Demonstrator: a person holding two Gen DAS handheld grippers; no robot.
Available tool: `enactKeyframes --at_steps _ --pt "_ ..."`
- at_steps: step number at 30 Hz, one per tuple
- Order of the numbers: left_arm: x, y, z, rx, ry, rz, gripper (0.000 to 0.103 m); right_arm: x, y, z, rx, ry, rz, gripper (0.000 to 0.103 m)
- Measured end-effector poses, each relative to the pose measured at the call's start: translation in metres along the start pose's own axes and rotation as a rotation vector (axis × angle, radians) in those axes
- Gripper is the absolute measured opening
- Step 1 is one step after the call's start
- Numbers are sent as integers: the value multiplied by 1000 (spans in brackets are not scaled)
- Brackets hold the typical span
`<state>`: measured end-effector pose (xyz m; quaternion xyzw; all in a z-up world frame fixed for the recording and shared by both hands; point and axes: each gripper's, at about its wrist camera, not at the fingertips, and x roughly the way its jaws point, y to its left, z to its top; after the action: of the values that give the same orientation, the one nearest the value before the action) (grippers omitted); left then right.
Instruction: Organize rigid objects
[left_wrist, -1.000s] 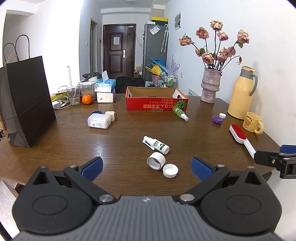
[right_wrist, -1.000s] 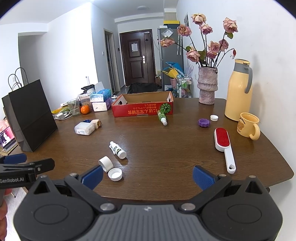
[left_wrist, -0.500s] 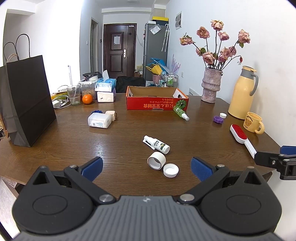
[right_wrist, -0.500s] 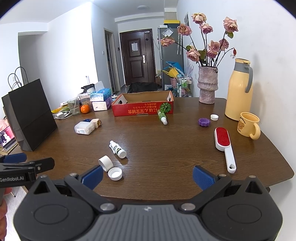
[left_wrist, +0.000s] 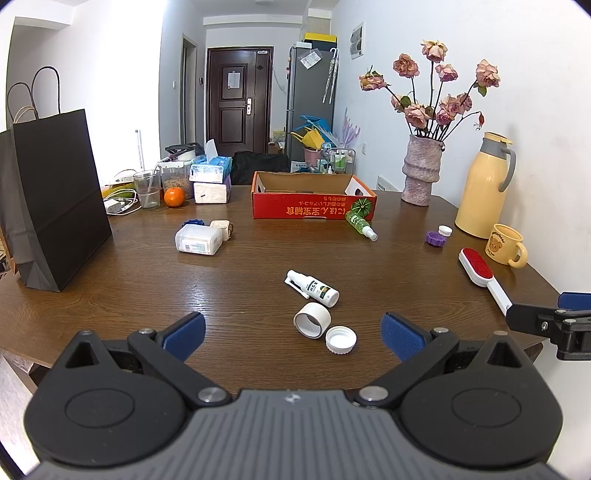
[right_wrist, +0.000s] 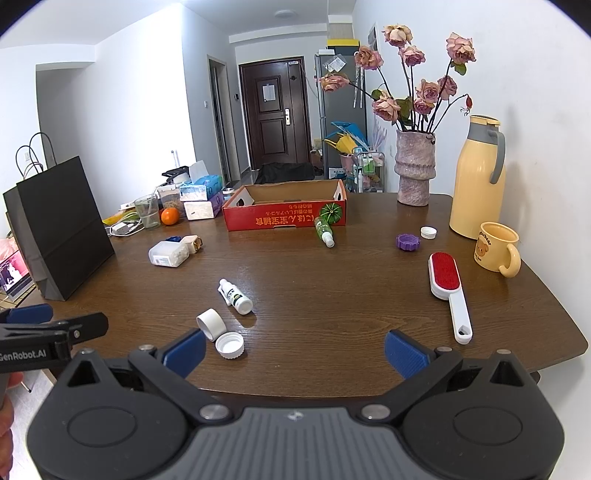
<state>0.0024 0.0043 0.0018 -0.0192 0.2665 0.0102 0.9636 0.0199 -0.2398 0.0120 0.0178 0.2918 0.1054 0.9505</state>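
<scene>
Jaws on both grippers are spread wide and empty: the left gripper (left_wrist: 291, 334) hangs over the near edge of the brown wooden counter (left_wrist: 147, 280), and the right gripper (right_wrist: 294, 350) does the same further right.

In the left wrist view, a small white spray bottle with a green label (left_wrist: 313, 288) lies on its side at 12 o'clock from the left gripper, with a white open cylindrical cap (left_wrist: 312, 319) just below it and a white ribbed screw lid (left_wrist: 341, 340) touching that cap at 4 o'clock. A red cardboard tray box (left_wrist: 314, 206) sits far off at 12 o'clock; a green spray bottle (left_wrist: 360, 224) leans at its right corner.

In the right wrist view, a red-and-white lint brush (right_wrist: 448, 291) lies at 1 o'clock, with a purple ribbed lid (right_wrist: 408, 242) and a small white cap (right_wrist: 428, 232) beyond it. A clear plastic box (right_wrist: 168, 253) rests at 11 o'clock.
</scene>
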Motion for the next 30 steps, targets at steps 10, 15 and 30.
enactKeyframes --at_steps 10,15,30 --pt "1 1 0 -3 1 -1 103 0 0 -1 0 0 -2 103" --pt "1 1 0 -3 2 -1 103 0 0 -1 1 1 -2 103" --pt "7 1 0 -16 9 0 103 8 -3 -1 4 15 -8 103"
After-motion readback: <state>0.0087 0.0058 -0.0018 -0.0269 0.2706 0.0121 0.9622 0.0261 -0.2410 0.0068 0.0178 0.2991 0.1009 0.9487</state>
